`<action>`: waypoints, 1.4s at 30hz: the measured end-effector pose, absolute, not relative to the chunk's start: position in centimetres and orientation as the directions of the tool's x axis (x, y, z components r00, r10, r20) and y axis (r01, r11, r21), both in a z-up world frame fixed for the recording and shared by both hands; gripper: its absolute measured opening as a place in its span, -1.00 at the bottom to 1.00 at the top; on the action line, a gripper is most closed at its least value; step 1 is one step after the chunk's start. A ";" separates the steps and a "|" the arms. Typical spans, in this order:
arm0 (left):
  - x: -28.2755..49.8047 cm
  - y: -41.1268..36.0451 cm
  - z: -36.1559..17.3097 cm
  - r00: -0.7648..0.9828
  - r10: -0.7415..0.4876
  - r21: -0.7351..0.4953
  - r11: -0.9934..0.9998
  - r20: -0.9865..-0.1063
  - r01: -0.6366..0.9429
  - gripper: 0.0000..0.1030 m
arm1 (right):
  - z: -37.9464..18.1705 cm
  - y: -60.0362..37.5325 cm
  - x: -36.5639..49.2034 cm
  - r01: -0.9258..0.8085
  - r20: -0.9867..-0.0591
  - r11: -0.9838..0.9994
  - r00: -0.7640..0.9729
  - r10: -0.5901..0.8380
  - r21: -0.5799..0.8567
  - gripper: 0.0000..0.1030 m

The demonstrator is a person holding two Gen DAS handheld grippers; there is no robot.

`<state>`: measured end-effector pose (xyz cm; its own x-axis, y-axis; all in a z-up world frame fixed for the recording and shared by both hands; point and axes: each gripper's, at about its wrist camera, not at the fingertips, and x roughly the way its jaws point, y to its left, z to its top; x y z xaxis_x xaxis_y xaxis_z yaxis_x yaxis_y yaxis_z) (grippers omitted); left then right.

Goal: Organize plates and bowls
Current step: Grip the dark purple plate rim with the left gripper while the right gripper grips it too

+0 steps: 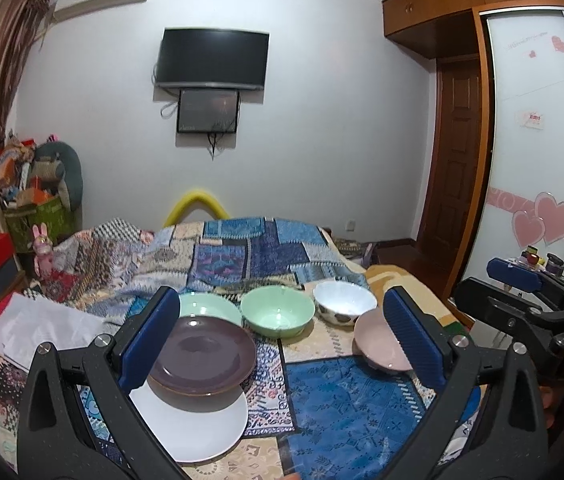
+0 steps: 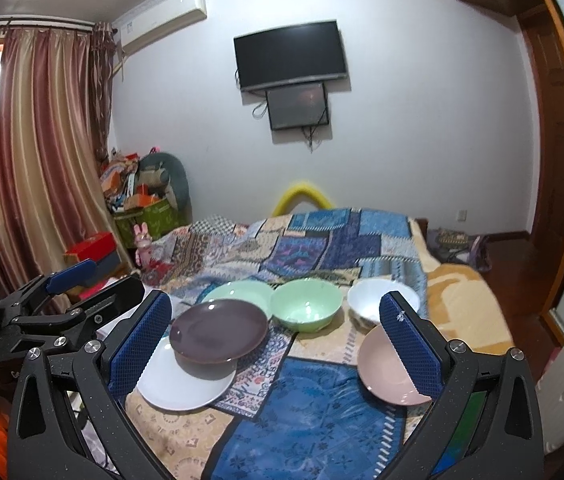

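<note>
Gaping wide, both hand-held grippers (image 1: 282, 340) (image 2: 278, 344), glossy round purple plate (image 1: 202, 354) atop white plate (image 1: 198, 424), patchwork quilt (image 1: 345, 400).

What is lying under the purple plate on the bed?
The purple plate rests on a white plate, overlapping its far part. Behind it lies a green plate. Anything beneath the covered part is hidden.

Bare quilt (image 2: 313, 408) lies open between purple plate (image 2: 220, 334) and pink bowl (image 2: 389, 368).

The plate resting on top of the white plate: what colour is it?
Dark purple-brown. The plate shows best in the right wrist view, overlapping the white plate.
</note>
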<state>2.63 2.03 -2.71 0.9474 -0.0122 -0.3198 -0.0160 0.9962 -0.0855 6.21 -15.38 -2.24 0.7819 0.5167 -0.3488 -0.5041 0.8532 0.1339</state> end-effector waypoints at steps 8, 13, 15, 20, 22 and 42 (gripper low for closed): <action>6.5 8.0 -6.7 0.895 0.006 -0.134 0.988 -0.446 -0.073 1.00 | -5.4 -11.9 9.3 -0.518 -0.452 0.846 0.729 0.514 0.125 0.99; 9.2 12.4 -9.3 0.852 0.061 -0.117 0.983 -0.519 -0.142 0.68 | -8.1 -9.4 11.6 -0.523 -0.534 0.848 0.693 0.485 0.092 0.88; 10.3 14.5 -10.6 0.829 0.077 -0.114 0.979 -0.553 -0.168 0.62 | -9.0 -8.4 12.7 -0.527 -0.566 0.845 0.671 0.479 0.090 0.82; 13.4 18.4 -13.6 0.766 0.065 -0.131 0.973 -0.639 -0.192 0.26 | -11.6 -6.3 15.5 -0.538 -0.637 0.836 0.608 0.474 0.109 0.54; 14.8 19.7 -15.1 0.741 0.057 -0.133 0.972 -0.669 -0.195 0.11 | -12.7 -5.5 16.9 -0.540 -0.663 0.832 0.579 0.475 0.124 0.50; 21.9 24.3 -22.6 0.599 -0.071 -0.195 0.970 -0.797 -0.145 -0.51 | -19.5 -2.0 23.3 -0.491 -0.778 0.823 0.381 0.499 0.287 -0.33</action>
